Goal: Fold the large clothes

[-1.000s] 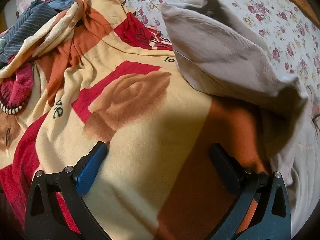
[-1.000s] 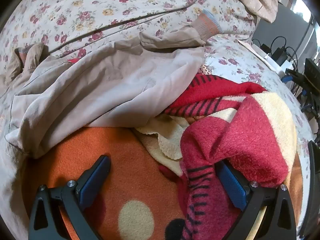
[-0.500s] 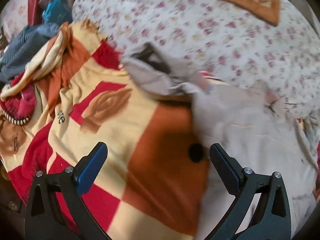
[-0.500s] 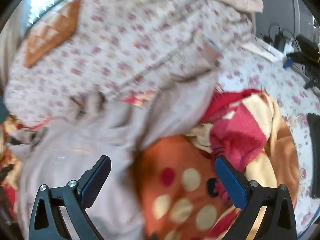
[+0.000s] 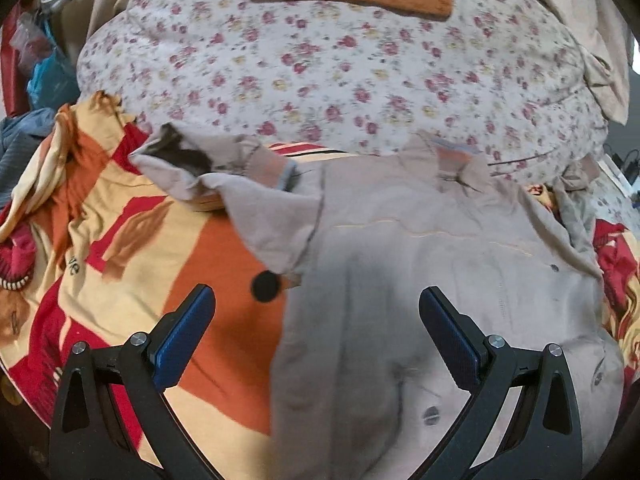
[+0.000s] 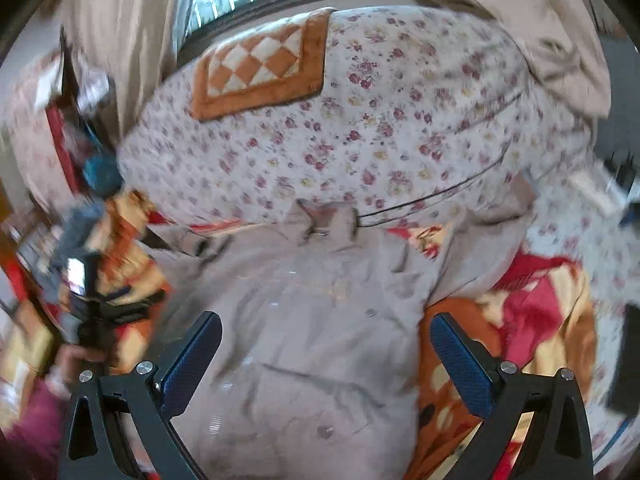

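Two pairs of tongs are hanging spread wide and gripping nothing: the left tongs (image 5: 316, 328) and the right tongs (image 6: 326, 354) are both looking down over the same beige button-front jacket of plain woven cloth (image 5: 432, 280). It is lying front-up on a fleece blanket patterned in orange, red and cream (image 5: 224, 304), directly ahead of and between the fingers of each pair. One beige sleeve with a ribbed cuff (image 5: 256, 168) is lying crossed over the chest ahead and to the left of the left tongs; the collar (image 6: 326, 220) is sitting at the far end, against the rose-print quilt of the bed (image 5: 340, 64). A second cuff seems to be showing far right of the left tongs, though blur is making that hard to confirm.

Judging by this, the folding is barely begun: the jacket is spread roughly flat and perhaps one sleeve is turned in, while the other sleeve, the side folds and the lengthwise fold are all remaining.
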{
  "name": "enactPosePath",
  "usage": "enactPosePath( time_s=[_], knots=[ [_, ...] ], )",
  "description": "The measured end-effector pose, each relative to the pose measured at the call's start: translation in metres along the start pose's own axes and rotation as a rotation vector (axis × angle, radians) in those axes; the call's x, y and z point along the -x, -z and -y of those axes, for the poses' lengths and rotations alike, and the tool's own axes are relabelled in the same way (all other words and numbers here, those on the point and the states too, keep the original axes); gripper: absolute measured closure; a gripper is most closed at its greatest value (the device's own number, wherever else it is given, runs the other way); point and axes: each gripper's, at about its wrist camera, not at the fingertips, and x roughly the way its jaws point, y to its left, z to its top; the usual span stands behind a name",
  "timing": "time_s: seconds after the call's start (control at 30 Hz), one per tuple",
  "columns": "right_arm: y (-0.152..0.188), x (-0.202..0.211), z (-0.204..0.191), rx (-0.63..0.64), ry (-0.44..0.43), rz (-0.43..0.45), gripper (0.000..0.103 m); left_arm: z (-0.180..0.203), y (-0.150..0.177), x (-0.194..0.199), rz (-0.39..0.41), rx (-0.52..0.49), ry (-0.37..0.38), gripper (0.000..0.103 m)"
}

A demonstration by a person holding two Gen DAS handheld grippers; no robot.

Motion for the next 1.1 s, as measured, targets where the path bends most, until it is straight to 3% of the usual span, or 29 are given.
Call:
enactPosePath(
  time_s=[0.13, 0.33, 0.47, 0.7, 0.87, 1.1],
  knots=[
    [-0.003, -0.036, -0.003, 0.017, 0.052, -0.011, 0.000, 0.015, -0.002, -0.004, 0.009, -0.029, -0.021, 0.001],
    [-0.003, -0.098, -0.003, -0.094, -0.032, -0.072, 0.000, 0.023, -0.003, -0.011, 0.016, -0.039, -0.025, 0.001],
    [-0.003, -0.128, -0.006, -0.102, -0.050, -0.095, 0.000, 0.022, -0.006, -0.020, -0.005, -0.011, -0.026, 0.001],
    [0.007, -0.153, -0.010, -0.071, -0.037, -0.075, 0.000, 0.021, -0.006, -0.032, -0.031, 0.020, -0.039, 0.001],
    [0.018, -0.172, -0.004, -0.054, 0.004, -0.157, 0.000, 0.020, -0.010, -0.038, -0.044, 0.032, -0.042, 0.001],
    [0.021, -0.167, -0.012, -0.011, 0.002, -0.136, 0.000, 0.023, -0.010, -0.044, -0.055, 0.016, -0.054, 0.001]
  ],
)
